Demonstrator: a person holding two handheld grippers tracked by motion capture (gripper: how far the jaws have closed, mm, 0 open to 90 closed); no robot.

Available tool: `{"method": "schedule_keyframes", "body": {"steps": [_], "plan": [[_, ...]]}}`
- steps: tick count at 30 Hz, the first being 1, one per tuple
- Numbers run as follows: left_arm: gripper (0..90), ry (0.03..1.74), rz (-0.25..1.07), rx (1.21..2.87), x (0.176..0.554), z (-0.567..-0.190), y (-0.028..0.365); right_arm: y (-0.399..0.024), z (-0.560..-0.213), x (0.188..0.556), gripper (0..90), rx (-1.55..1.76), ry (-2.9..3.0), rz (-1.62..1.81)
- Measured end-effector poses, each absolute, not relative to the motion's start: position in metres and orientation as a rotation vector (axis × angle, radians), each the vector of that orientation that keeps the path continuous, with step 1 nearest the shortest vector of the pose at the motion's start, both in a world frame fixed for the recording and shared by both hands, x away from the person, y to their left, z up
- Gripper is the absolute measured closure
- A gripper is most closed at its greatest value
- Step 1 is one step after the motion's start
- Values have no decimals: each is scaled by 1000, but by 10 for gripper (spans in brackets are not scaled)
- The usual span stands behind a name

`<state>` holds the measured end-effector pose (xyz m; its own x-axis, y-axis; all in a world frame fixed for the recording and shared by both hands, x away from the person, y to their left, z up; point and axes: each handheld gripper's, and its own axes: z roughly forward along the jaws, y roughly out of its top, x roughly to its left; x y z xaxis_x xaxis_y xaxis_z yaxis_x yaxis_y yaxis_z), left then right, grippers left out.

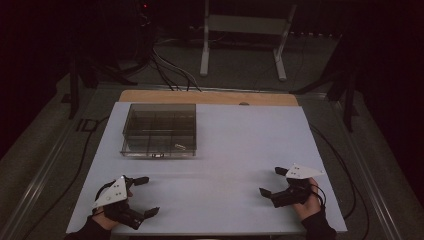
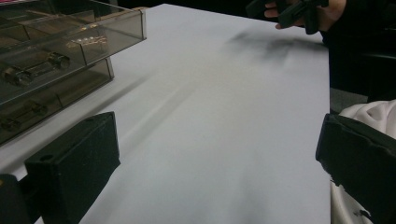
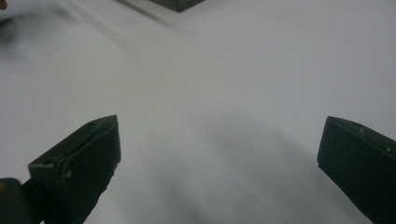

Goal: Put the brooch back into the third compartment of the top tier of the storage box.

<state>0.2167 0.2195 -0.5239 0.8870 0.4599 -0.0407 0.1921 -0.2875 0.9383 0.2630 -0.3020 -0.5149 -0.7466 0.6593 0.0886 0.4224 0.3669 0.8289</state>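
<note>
A smoky clear compartment box [image 1: 159, 131] sits on the white table sheet [image 1: 240, 145] at the back left; small metal parts [image 1: 180, 146] lie in its front right cell. In the left gripper view the box [image 2: 51, 56] is at the upper left. My left gripper [image 1: 145, 196] rests at the front left, jaws wide apart and holding nothing [image 2: 219, 172]. My right gripper [image 1: 272, 181] rests at the front right, open too, with bare sheet between its jaws [image 3: 219, 172]. The right gripper [image 2: 299, 9] also appears far off in the left gripper view.
A wooden table edge [image 1: 210, 97] shows behind the sheet. Cables [image 1: 170, 70] and a white stand [image 1: 245, 30] are on the floor beyond. A corner of the box [image 3: 175, 3] peeks in at the top of the right gripper view.
</note>
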Motion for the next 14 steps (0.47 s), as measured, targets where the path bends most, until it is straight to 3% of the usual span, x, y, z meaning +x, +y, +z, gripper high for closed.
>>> {"method": "schedule_keyframes", "body": {"steps": [14], "plan": [[6,485,277,1865,217,-524,220,-302,-520,268,0,971,2391,1293]]}}
